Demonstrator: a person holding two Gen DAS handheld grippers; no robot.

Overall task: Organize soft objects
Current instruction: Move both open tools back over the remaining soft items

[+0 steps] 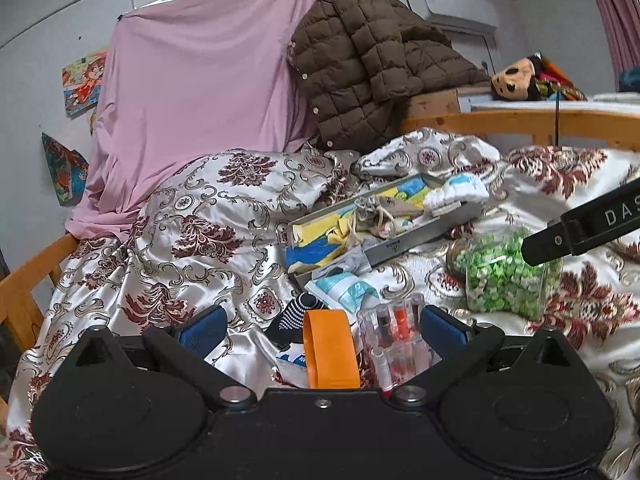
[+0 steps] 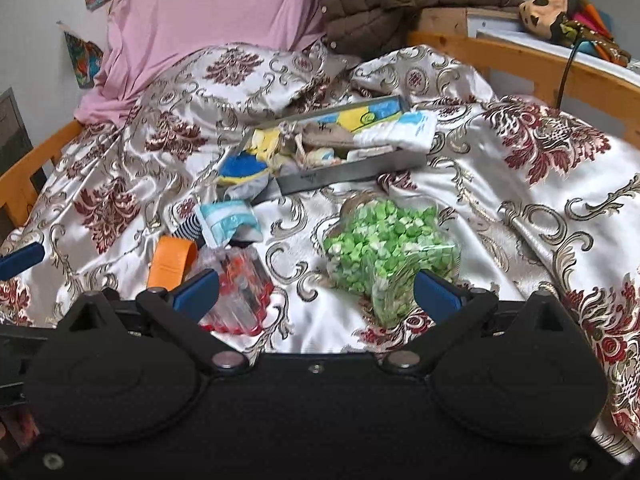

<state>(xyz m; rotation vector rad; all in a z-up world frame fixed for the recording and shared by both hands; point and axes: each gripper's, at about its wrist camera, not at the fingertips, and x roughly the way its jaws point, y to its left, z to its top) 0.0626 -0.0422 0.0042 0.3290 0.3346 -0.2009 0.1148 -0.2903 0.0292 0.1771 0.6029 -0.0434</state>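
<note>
Just ahead of right gripper (image 2: pixel 316 294): jar (image 2: pixel 384 256).

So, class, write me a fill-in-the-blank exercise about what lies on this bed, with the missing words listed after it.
1. The clear bag on the bedspread is filled with small ____ pieces.
2. The flat strap beside the striped sock is coloured ____.
3. Both the left claw and the right claw have their fingers spread ____.
4. The quilted jacket draped at the head of the bed is ____.

Missing words: green; orange; open; brown
</note>
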